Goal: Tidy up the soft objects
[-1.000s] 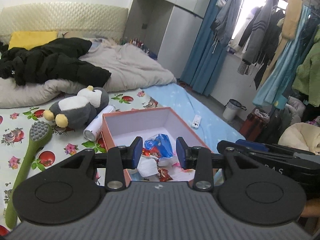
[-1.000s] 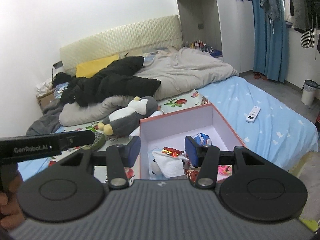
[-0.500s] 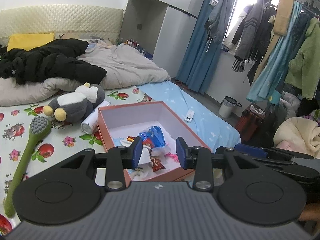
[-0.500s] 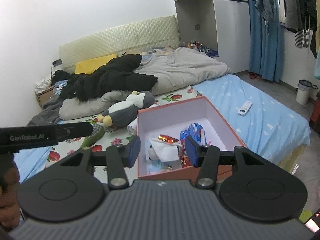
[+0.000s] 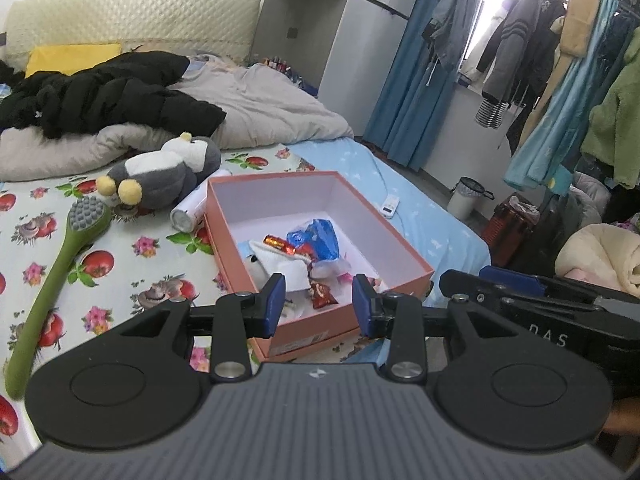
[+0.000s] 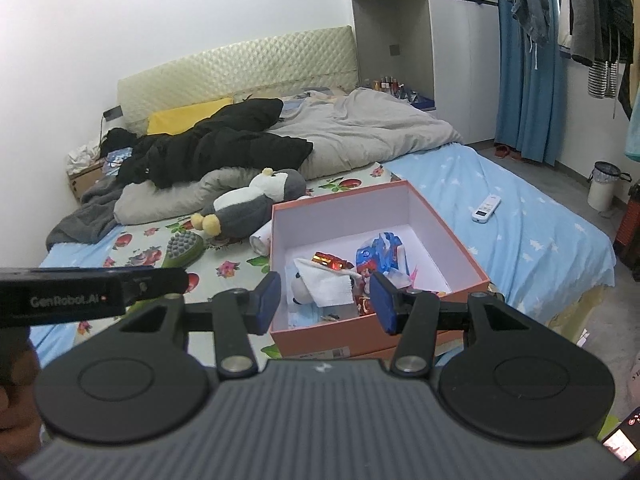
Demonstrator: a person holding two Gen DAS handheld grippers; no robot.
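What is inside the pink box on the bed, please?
Inside the pink box lie a white folded cloth, a blue plastic bag and red snack wrappers. The cloth partly covers a small white plush; whatever lies beneath the pile is hidden.

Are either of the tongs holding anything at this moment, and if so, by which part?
Nothing is held. The left tongs and right tongs are both open and empty, poised short of the pink box.
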